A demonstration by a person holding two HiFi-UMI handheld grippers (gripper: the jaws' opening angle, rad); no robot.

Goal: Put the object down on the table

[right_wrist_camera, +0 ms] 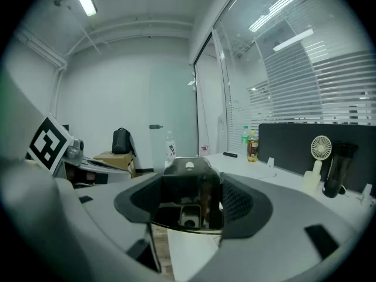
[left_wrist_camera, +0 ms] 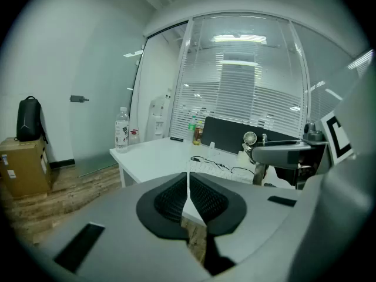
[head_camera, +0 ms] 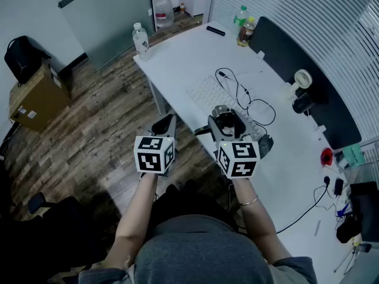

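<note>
Starting at the left, the left tongs [head_camera: 164, 125] hang over the wood floor [head_camera: 100, 117], just off the edge of the white counter [head_camera: 177, 58]. They are pressed together with nothing in them.

Next to them, the right tongs [head_camera: 225, 120] are spread wide and clamped on a black boxy thing [right_wrist_camera: 187, 184]. The pads squeeze its two flat sides. It is up in the air, over the near edge of the counter and close to the white keyboard [head_camera: 204, 93] and a thin black wire [head_camera: 243, 93]. It is not down yet.

The black thing looks hard and shiny, with a small round hole on top. I cannot tell for sure what it is; it may be a small desk tool. I think it is stiff and will not squash. Its smooth sides could be slippery, so the flat sides are the best place to hold it, as now. It may be a bit heavy, so it should go down gently, on bare counter and not on the keyboard or wire.
</note>
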